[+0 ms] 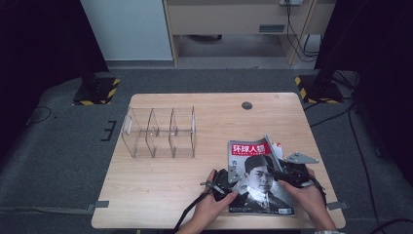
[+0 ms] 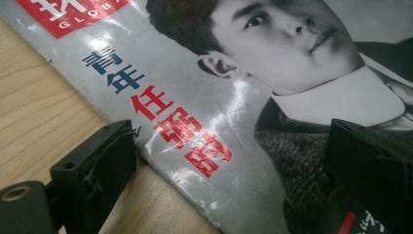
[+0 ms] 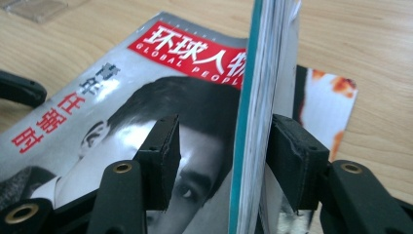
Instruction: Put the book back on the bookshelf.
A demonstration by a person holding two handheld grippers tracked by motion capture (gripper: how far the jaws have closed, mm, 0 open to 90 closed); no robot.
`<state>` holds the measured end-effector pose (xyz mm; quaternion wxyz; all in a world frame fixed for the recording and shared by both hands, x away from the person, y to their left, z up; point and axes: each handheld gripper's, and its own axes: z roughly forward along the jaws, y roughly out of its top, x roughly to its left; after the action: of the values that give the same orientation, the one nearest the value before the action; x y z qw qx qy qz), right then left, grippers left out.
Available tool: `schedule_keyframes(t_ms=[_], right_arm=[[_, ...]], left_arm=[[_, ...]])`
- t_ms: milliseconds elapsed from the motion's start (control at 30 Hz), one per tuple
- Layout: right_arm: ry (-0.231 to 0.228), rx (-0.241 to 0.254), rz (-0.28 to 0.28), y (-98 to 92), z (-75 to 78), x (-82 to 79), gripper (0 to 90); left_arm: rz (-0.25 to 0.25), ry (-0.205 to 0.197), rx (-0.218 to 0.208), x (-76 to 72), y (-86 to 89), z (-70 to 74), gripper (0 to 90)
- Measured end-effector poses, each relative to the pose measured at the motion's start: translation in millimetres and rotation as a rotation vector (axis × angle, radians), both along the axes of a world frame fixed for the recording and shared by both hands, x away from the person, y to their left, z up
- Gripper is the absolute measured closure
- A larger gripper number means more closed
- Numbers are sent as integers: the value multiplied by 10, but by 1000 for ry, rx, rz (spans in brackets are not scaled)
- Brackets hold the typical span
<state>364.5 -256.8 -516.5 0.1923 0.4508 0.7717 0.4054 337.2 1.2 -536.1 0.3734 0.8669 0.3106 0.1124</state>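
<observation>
Scene: a person at a pale wooden table (image 1: 160,175) works a magazine (image 1: 253,195) with two hand-held grippers, near the front right edge
Magazine: glossy cover, red masthead, monochrome portrait; its right-hand edge is lifted into an upright sheaf (image 3: 258,122), a second printed sheet (image 3: 326,107) flat beneath
Right gripper (image 3: 221,156): jaws half-open astride the raised sheaf, one pad against its far face, the other standing clear of it; no firm pinch yet
Left gripper (image 2: 229,161): jaws wide, straddling the magazine's left margin, one on bare wood, one over the cover
Progress: by appearances early; edge raised, grip unfinished, lifting and moving left
Organiser (image 1: 160,131): clear acrylic, three compartments, well apart at rear left, apparently the destination
</observation>
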Motion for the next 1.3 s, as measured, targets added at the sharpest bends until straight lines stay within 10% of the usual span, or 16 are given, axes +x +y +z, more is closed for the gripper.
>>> schedule_keyframes(t_ms=[900,1133,1300], right_arm=[[84,11,3,-1,-110,83,296],[44,-72,-20,-27,-37,71,600],[45,-68,-18,-12,-63,72,549]], left_arm=[[1,1,2,0,-5,1,37],[2,1,2,0,-6,0,36],[2,2,2,0,-7,0,35]])
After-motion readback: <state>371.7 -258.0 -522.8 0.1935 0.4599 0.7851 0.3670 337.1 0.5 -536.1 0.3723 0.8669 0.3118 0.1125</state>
